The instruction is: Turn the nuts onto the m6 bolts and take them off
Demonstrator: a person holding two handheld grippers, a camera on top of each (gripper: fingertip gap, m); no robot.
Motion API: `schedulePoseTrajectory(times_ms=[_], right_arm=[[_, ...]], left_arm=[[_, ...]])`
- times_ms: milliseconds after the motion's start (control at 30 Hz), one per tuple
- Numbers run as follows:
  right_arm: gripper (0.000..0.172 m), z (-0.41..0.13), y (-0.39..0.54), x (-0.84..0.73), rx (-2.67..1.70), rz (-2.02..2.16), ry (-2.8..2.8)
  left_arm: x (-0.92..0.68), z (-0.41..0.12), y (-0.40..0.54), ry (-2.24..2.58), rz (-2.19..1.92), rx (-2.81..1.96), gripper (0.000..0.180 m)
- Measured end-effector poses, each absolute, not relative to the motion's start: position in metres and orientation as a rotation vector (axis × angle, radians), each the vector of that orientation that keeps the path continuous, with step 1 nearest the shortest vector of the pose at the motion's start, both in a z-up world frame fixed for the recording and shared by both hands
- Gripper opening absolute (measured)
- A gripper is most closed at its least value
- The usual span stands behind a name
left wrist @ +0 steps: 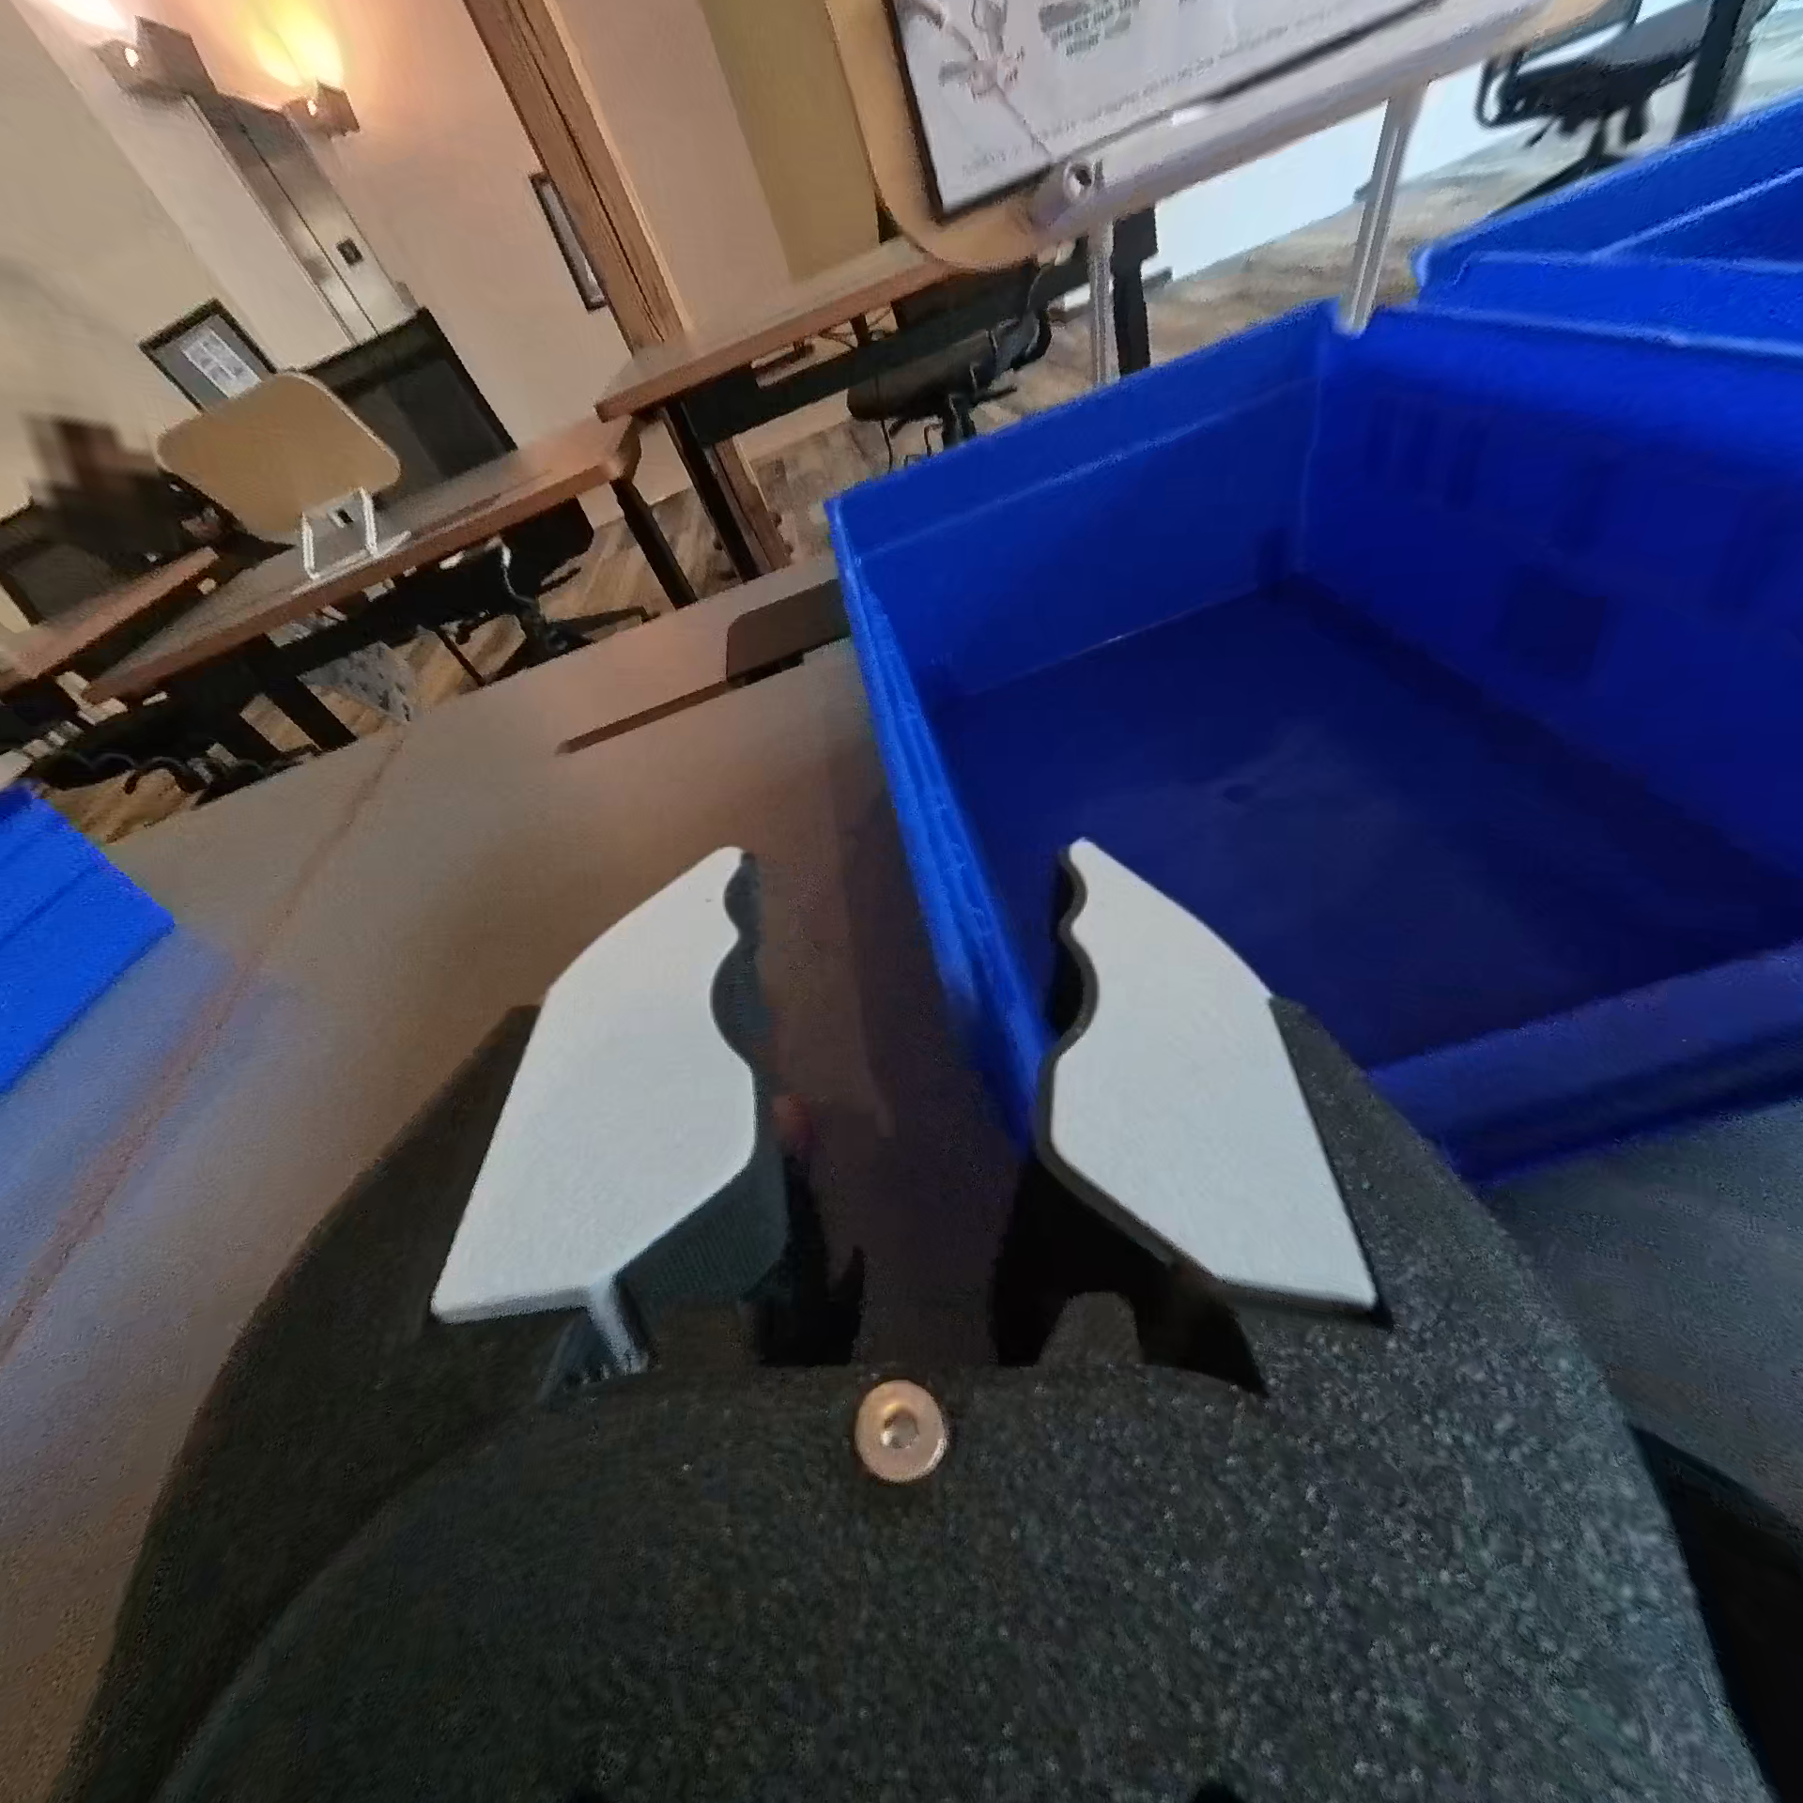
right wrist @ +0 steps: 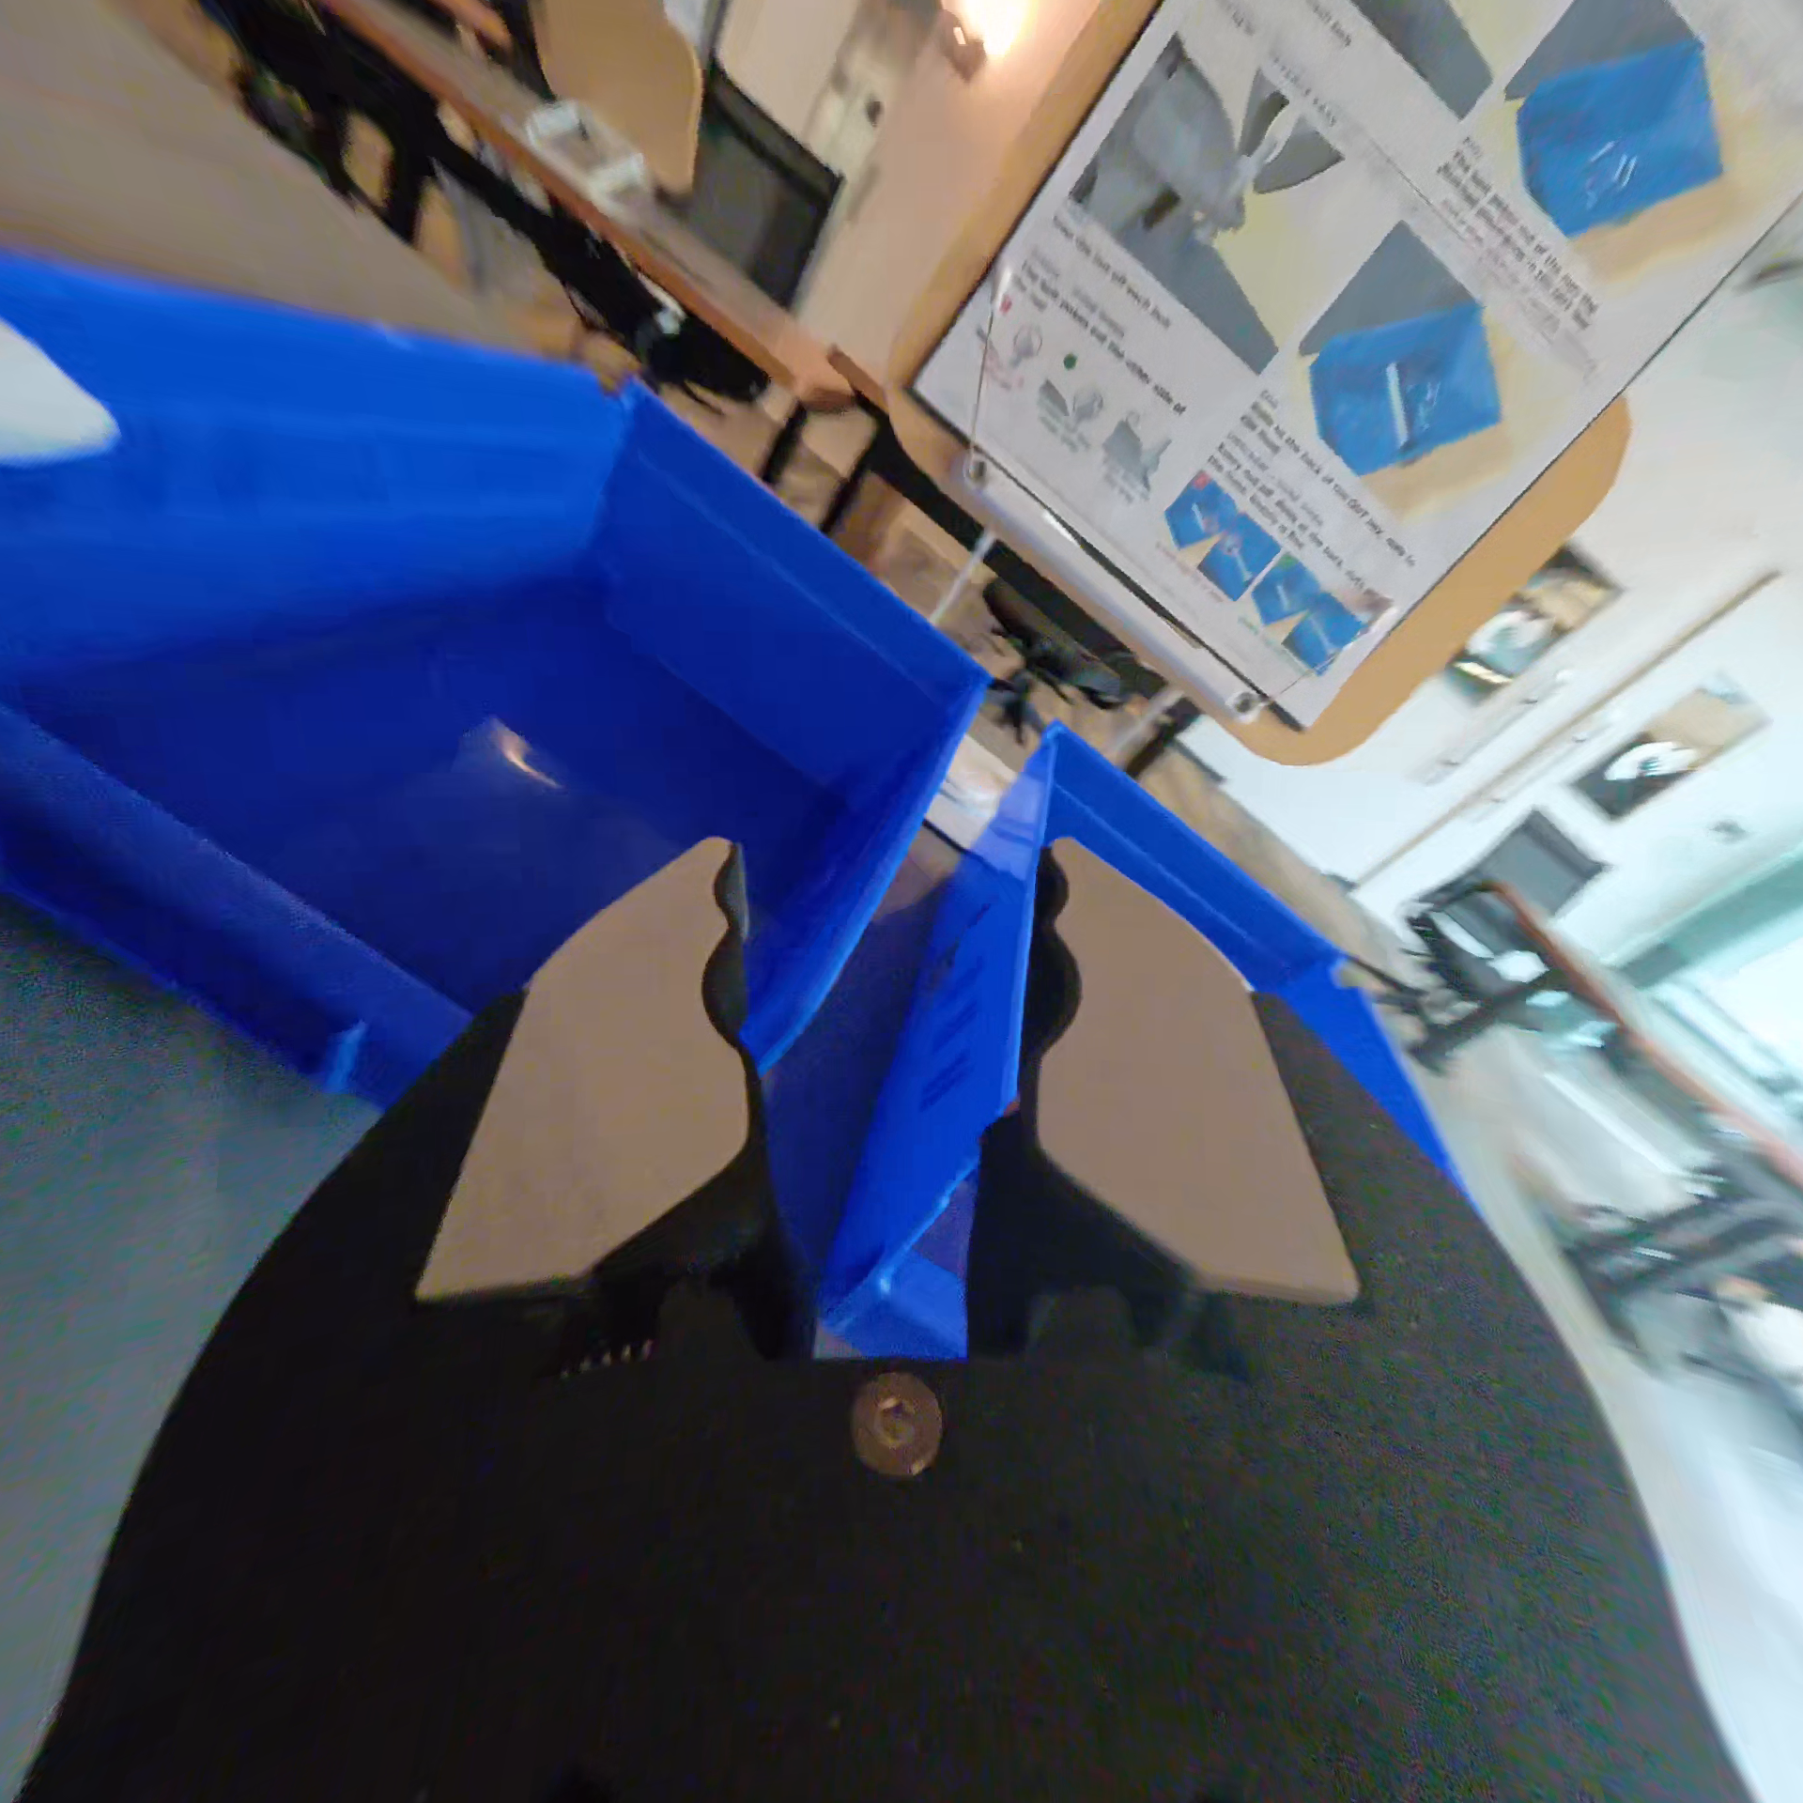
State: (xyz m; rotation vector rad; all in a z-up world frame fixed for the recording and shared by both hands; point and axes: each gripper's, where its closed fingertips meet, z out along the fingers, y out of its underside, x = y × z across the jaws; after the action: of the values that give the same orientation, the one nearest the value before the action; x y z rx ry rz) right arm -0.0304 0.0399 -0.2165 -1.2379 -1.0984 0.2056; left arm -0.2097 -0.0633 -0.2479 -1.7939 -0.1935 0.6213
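Both grippers gape wide and grip nothing — the left gripper (left wrist: pixel 902 859) at frame centre straddles a blue bin (left wrist: pixel 1366 683) wall, the right gripper (right wrist: pixel 893 859) hangs over two blue bins (right wrist: pixel 488 605) — no nuts or bolts can be made out.
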Motion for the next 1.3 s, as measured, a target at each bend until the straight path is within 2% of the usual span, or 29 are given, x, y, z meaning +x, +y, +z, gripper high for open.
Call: schedulePoseTrajectory(times_ms=[100, 167, 333, 467, 567, 700, 1033, 1167, 1200, 1267, 1300], right_arm=[[0.063, -0.203, 0.037, -0.011, -1.289, 0.493, -1.031], [0.064, -0.192, 0.039, 0.009, -1.304, 0.691, -0.976], [0.069, -0.179, 0.076, 0.078, -1.333, 0.809, -0.841], [0.077, -0.189, 0.108, 0.123, -1.414, 0.797, -0.798], [0.078, -0.193, 0.136, 0.153, -1.451, 0.73, -0.738], [0.078, -0.215, 0.168, 0.177, -1.532, 0.622, -0.735], [0.068, -0.265, 0.202, 0.171, -1.652, 0.462, -0.904], [0.06, -0.275, 0.213, 0.159, -1.694, 0.404, -0.949], [0.052, -0.278, 0.214, 0.156, -1.704, 0.393, -0.968], [0.017, -0.284, 0.22, 0.153, -1.73, 0.336, -0.996], [0.008, -0.283, 0.225, 0.156, -1.714, 0.275, -1.005]], left_arm=[[-0.198, -0.23, -0.073, -0.156, 0.627, -1.736, 0.073], [-0.18, -0.208, -0.077, -0.102, 0.637, -1.66, 0.076], [-0.095, -0.17, -0.065, 0.058, 0.463, -1.506, 0.069], [-0.02, -0.193, -0.034, 0.11, 0.242, -1.571, 0.052], [0.018, -0.224, -0.007, 0.198, 0.256, -1.667, 0.053], [0.039, -0.247, 0.026, 0.213, 0.262, -1.75, 0.044], [0.022, -0.276, 0.079, 0.096, 0.31, -1.909, 0.03], [0.018, -0.282, 0.089, 0.088, 0.371, -1.94, 0.025], [0.016, -0.281, 0.09, 0.09, 0.389, -1.94, 0.018], [0.015, -0.281, 0.091, 0.104, 0.414, -1.945, 0.016], [0.015, -0.281, 0.091, 0.114, 0.43, -1.946, 0.015]])
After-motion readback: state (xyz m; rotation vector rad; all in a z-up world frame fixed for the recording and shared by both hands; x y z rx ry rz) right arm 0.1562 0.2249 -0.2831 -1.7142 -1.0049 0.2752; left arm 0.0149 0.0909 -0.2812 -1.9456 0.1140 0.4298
